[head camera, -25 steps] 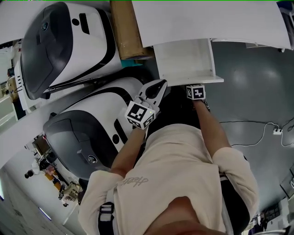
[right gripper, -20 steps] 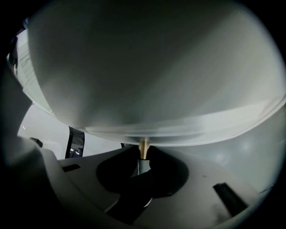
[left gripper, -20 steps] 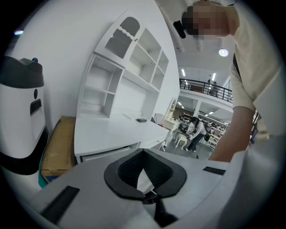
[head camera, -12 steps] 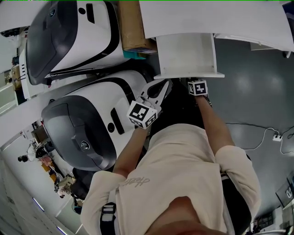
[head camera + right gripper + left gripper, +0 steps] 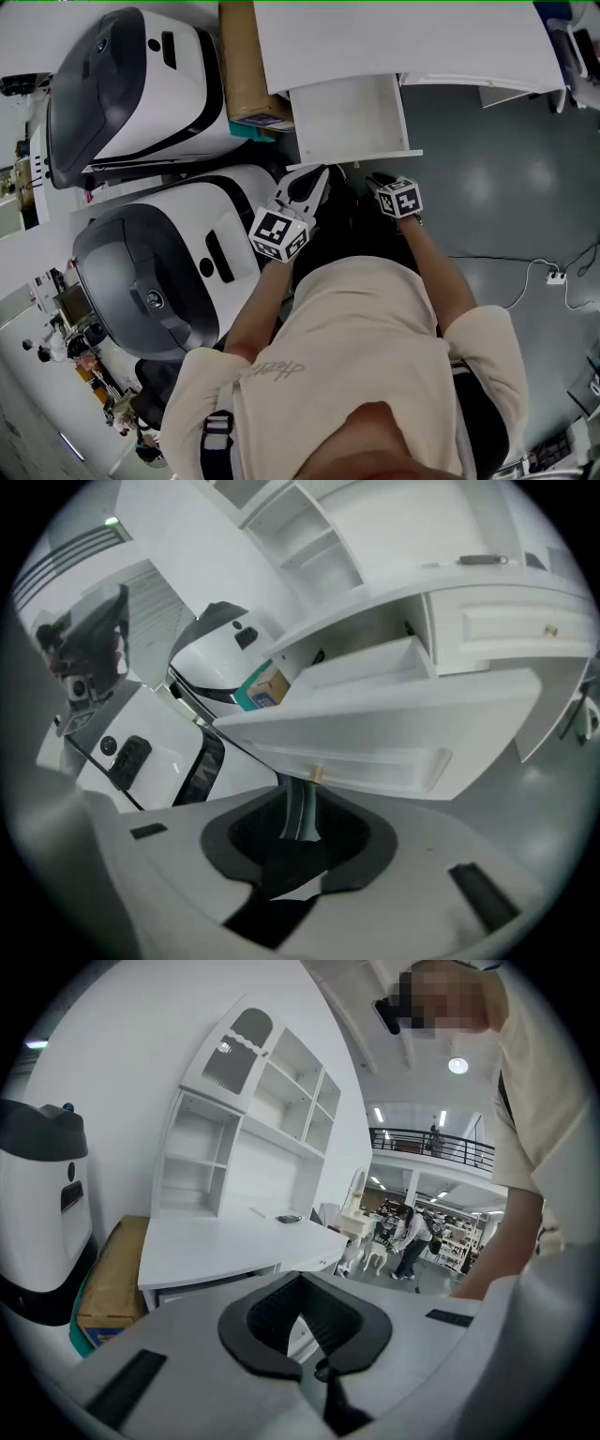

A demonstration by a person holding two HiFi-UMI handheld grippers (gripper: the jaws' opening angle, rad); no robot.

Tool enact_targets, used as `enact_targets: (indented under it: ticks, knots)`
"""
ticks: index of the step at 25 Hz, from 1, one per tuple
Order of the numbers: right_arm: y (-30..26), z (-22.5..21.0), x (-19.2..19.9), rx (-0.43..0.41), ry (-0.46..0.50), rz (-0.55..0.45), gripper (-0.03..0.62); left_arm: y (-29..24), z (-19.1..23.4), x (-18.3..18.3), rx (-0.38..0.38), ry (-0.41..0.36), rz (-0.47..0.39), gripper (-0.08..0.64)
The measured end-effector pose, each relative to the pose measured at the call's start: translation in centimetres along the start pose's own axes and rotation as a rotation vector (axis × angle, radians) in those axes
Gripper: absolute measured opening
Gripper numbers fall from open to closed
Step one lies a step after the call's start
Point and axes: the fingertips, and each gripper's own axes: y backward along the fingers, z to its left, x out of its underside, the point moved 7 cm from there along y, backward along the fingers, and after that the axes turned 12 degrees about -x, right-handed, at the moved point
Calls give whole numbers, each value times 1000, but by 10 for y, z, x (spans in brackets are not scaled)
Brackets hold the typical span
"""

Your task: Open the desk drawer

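Drawer (image 5: 347, 117) sits pulled out under the counter (image 5: 394, 37), far side. Looks like a rigid, light box (should slide, not lift). Best hold is the small brass knob (image 5: 316, 774), mid-front and likely slippery. Right tool (image 5: 378, 178) has just been opening, knob beyond its tips, nothing held. Left tool (image 5: 307, 185) is parted and empty.
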Motion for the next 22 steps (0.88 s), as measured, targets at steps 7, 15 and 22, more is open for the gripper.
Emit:
enact_targets:
  ticks: [7,15,22]
  knots:
    - [75,25,-13,-24,100,-116,54,-3,-20,-18,12,-33,-34,0]
    - [151,65,-48,5,263,-295,-5,13,-22,-35,-9,-59,-74,0]
    - [205,106,-91,19,387,-419,-5,28,-14,-54,-43,-55,-126,0]
